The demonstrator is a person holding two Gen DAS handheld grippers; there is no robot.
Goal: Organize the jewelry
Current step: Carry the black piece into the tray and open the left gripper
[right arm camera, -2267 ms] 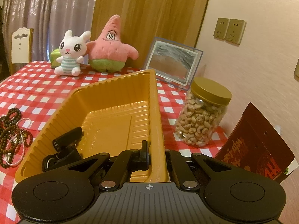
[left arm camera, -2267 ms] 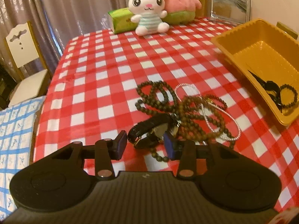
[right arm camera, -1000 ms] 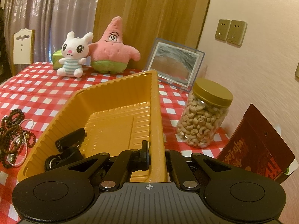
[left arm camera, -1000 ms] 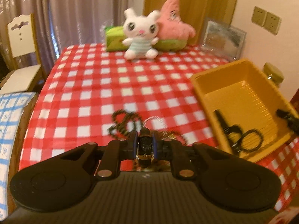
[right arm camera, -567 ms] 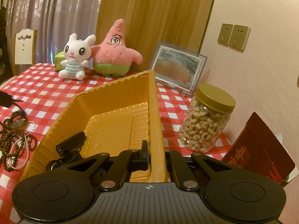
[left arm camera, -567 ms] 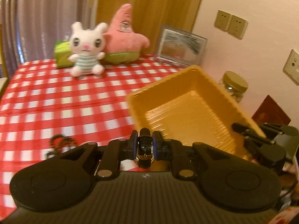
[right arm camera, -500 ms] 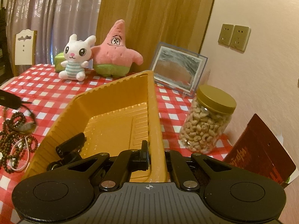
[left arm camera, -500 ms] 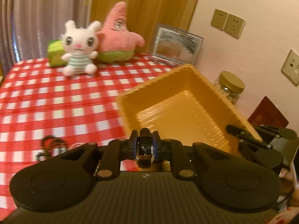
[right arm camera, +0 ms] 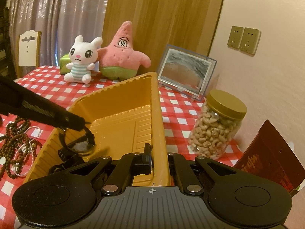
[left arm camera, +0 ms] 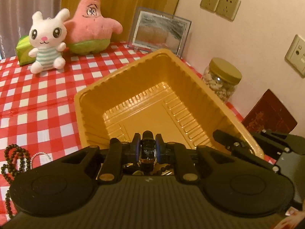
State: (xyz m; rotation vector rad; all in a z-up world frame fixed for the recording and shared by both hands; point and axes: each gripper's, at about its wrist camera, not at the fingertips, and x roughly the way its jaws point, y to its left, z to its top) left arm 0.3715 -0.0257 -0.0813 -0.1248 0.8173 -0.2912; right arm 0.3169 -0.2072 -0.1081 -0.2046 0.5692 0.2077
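Your left claw (left arm camera: 148, 148), clenched on the black wristwatch (left arm camera: 147, 147), has carried it from the bead tangle (right arm camera: 15, 143) on the bench to above the yellow tray (left arm camera: 171, 72); release looks next. Your right claw (right arm camera: 159, 160) grips the tray's near rim, steadying it. A black hair clip (right arm camera: 66, 156) lies inside.

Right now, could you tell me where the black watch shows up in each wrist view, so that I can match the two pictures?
Left wrist view: the black watch sits bottom centre, clamped between the left gripper pads, above the yellow tray.
Right wrist view: the watch hangs at left of centre from the left gripper's tip, over the tray's near left corner.
Shared landmark: the cashew jar, right of the tray.
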